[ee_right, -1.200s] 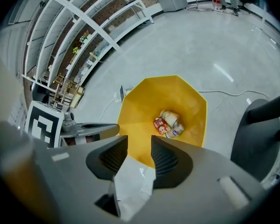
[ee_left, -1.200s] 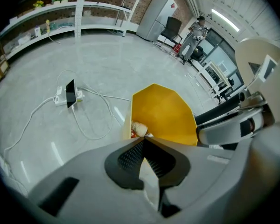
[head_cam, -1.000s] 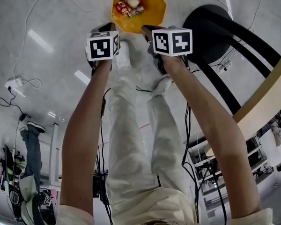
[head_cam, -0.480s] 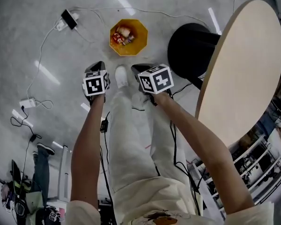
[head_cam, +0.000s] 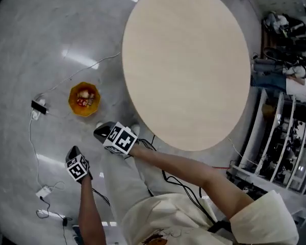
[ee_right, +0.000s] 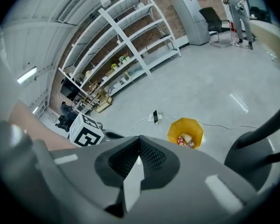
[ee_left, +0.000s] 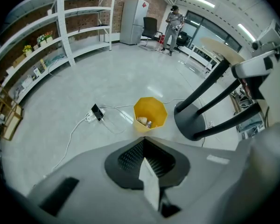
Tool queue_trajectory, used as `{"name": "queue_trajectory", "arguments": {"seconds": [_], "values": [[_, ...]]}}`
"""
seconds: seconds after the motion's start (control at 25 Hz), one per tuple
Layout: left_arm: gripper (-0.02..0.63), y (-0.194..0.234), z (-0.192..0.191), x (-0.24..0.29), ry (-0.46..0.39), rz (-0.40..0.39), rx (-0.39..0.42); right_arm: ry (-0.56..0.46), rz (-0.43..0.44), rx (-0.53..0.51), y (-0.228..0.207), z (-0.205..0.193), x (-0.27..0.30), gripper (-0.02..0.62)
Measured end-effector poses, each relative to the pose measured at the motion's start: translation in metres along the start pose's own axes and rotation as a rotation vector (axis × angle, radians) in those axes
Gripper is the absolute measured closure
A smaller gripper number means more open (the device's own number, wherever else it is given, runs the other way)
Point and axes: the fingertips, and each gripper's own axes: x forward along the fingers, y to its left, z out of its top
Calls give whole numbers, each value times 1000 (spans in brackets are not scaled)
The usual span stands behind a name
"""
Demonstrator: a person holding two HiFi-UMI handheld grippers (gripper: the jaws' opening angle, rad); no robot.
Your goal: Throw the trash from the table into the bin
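Observation:
The yellow bin (head_cam: 84, 99) stands on the floor to the left of the round beige table (head_cam: 186, 60), with several bits of trash (ee_right: 184, 139) inside it. The table's top shows nothing on it. My left gripper (head_cam: 73, 154) hangs over the floor below the bin in the head view, shut and empty. Beside it, my right gripper (head_cam: 103, 131) sits near the table's edge, also shut with nothing held. From the left gripper (ee_left: 144, 141) the bin (ee_left: 150, 112) lies ahead and below. The right gripper (ee_right: 139, 141) also looks down on the bin (ee_right: 185, 132).
The table's black base (ee_left: 191, 120) stands right of the bin. A power strip (head_cam: 39, 106) and white cables lie on the floor left of it. Shelving (head_cam: 275, 131) with gear lines the right side. A person (ee_left: 171, 24) stands far off.
Both grippers have lifted up and away from the bin. The head view has swung from the floor and legs onto the table top, and the bin now appears smaller at the left.

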Motion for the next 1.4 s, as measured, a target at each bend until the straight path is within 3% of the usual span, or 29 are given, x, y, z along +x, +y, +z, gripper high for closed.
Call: {"name": "queue_trajectory", "arguments": {"seconds": [0.2, 0.44, 0.6, 0.8, 1.0, 1.12, 1.28, 1.4], "values": [[600, -59, 14, -49, -51, -48, 53, -89, -27, 3, 13, -9, -78, 590], [600, -136, 74, -87, -161, -160, 268, -292, -112, 45, 22, -13, -169, 589], [600, -203, 97, -136, -225, -256, 399, -437, -176, 152, 37, -32, -237, 591], [600, -284, 92, -212, -294, -387, 526, -660, -280, 227, 56, -61, -317, 590], [600, -369, 90, -293, -382, -575, 660, -823, -440, 229, 69, -73, -380, 590], [600, -412, 78, -330, -396, -684, 721, -924, -516, 286, 75, -85, -411, 590], [600, -444, 50, -376, -407, -828, 784, -1049, -656, 358, 103, -109, -445, 589], [600, -442, 36, -412, -416, -915, 856, -1158, -757, 408, 133, -118, -461, 590]]}}
